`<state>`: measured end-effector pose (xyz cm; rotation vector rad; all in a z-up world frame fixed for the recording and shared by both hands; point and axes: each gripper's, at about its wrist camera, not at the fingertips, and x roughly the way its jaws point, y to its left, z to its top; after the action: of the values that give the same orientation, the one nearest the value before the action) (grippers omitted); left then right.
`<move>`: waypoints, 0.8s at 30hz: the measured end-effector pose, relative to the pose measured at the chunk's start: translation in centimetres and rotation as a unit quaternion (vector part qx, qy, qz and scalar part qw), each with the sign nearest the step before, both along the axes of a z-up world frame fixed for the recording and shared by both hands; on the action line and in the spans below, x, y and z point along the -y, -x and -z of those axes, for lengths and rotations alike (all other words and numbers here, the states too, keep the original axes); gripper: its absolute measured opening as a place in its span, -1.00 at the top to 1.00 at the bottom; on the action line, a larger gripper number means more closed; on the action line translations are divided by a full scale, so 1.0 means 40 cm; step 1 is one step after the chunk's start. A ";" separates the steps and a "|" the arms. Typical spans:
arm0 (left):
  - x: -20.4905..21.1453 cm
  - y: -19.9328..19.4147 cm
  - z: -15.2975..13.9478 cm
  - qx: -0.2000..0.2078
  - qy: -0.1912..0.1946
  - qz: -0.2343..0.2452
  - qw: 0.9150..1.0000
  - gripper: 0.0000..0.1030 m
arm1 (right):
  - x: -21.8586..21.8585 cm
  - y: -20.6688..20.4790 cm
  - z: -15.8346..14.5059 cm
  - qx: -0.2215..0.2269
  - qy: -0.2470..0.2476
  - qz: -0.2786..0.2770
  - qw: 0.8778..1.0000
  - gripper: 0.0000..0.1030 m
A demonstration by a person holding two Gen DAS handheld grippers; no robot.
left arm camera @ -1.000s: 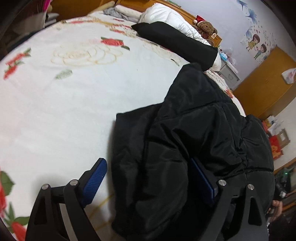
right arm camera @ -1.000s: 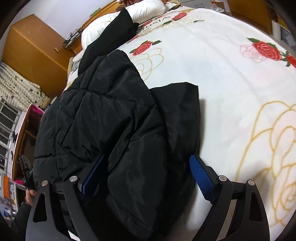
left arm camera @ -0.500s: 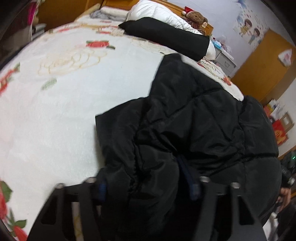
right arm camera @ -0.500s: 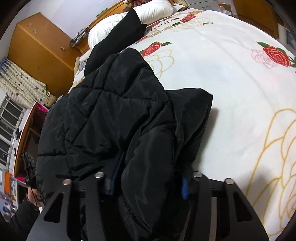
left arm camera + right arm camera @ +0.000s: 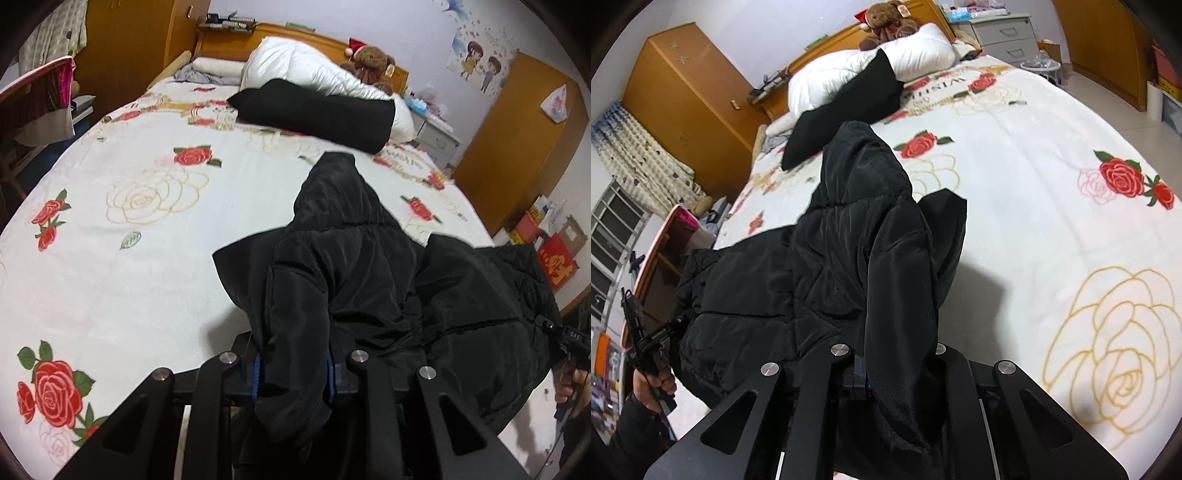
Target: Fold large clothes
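A large black puffer jacket (image 5: 369,266) lies on a white bed with rose prints (image 5: 129,236). My left gripper (image 5: 293,373) is shut on a thick fold of the jacket's near edge and holds it lifted off the bed. My right gripper (image 5: 897,365) is shut on another fold of the same jacket (image 5: 827,258), also lifted. The blue pads (image 5: 256,376) are mostly buried in fabric. The jacket's far end trails toward the pillows. Each view shows the other gripper at the jacket's far side.
A folded black garment (image 5: 317,110) lies across white pillows (image 5: 306,70) at the headboard, with a teddy bear (image 5: 373,59) behind. Wooden wardrobes (image 5: 687,99) and a nightstand (image 5: 1004,37) flank the bed. A chair (image 5: 33,103) stands at the left.
Both grippers went from open around the jacket's edge to shut on it. Both have since risen and pulled the held folds up off the bed.
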<state>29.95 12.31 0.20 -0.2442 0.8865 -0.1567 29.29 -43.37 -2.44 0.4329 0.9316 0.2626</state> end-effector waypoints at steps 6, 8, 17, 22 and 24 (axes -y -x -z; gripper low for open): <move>-0.032 0.100 -0.057 0.017 0.016 0.005 1.000 0.69 | -0.011 0.096 -0.086 0.021 -0.008 -0.016 1.000 0.83; -0.039 0.147 -0.046 0.018 0.017 0.007 1.000 0.74 | -0.019 0.132 -0.093 0.023 -0.017 -0.020 0.999 0.84; -0.030 0.116 0.124 -0.025 -0.003 -0.032 0.999 0.70 | -0.059 0.046 0.097 -0.030 -0.004 0.002 1.000 0.55; -0.017 0.070 0.137 -0.026 -0.023 -0.045 0.998 0.44 | -0.057 -0.024 0.139 -0.052 0.007 0.015 0.998 -0.16; -0.032 0.083 0.133 -0.023 -0.007 -0.052 0.998 0.29 | -0.039 -0.014 0.139 -0.045 -0.003 0.028 0.999 -0.23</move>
<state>26.63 13.60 -5.11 -0.2818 0.9180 -0.0482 29.87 -41.82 -7.99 0.4788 1.0046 0.1963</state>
